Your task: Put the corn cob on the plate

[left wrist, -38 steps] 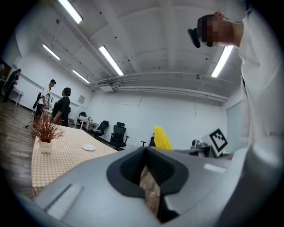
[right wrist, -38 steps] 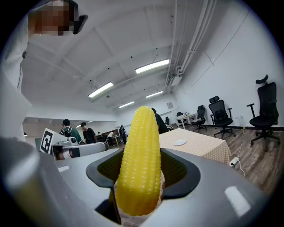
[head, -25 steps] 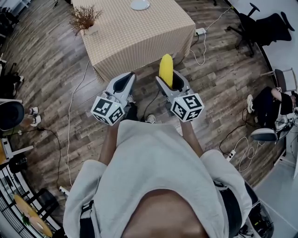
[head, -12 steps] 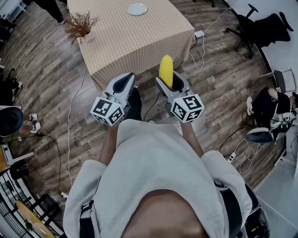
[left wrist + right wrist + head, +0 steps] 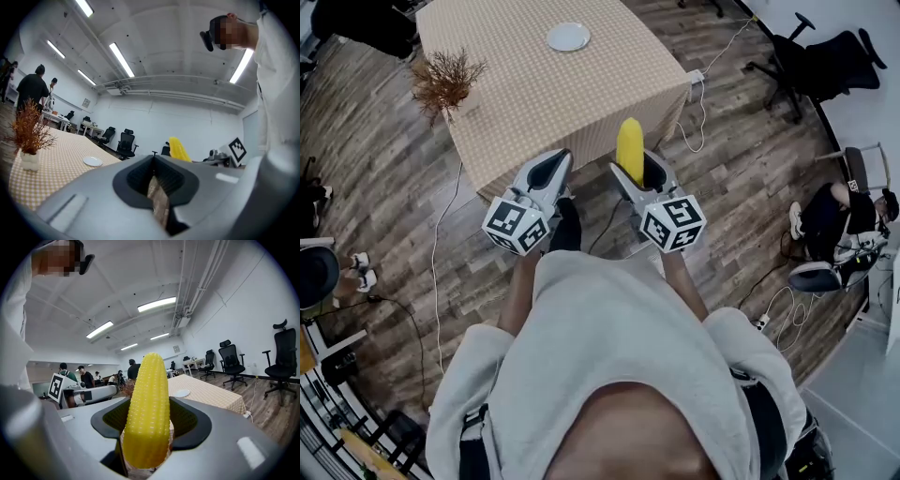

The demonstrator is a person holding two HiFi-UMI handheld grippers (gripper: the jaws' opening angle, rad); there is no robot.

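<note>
A yellow corn cob (image 5: 629, 150) stands upright, pointing forward, with my right gripper (image 5: 636, 172) shut on its lower end. In the right gripper view the corn cob (image 5: 147, 404) fills the middle, between the jaws of my right gripper (image 5: 150, 430). A small white plate (image 5: 569, 37) lies on the checked tablecloth of the table (image 5: 581, 89), well ahead of both grippers. Over the floor, short of the table's near edge, my left gripper (image 5: 549, 167) is shut and holds nothing. The left gripper view shows my left gripper (image 5: 157, 187), the plate (image 5: 93, 161) far off and the corn cob (image 5: 178, 149) at right.
A vase of dried twigs (image 5: 442, 82) stands at the table's left corner. Cables (image 5: 705, 94) trail over the wood floor right of the table. Office chairs (image 5: 830, 56) and a seated person (image 5: 839, 211) are at the right. Other people (image 5: 32, 89) stand beyond the table.
The table and plate have slid lower in the head view, with more of the tabletop showing. Both grippers keep their pose, and the corn cob stays in the right one.
</note>
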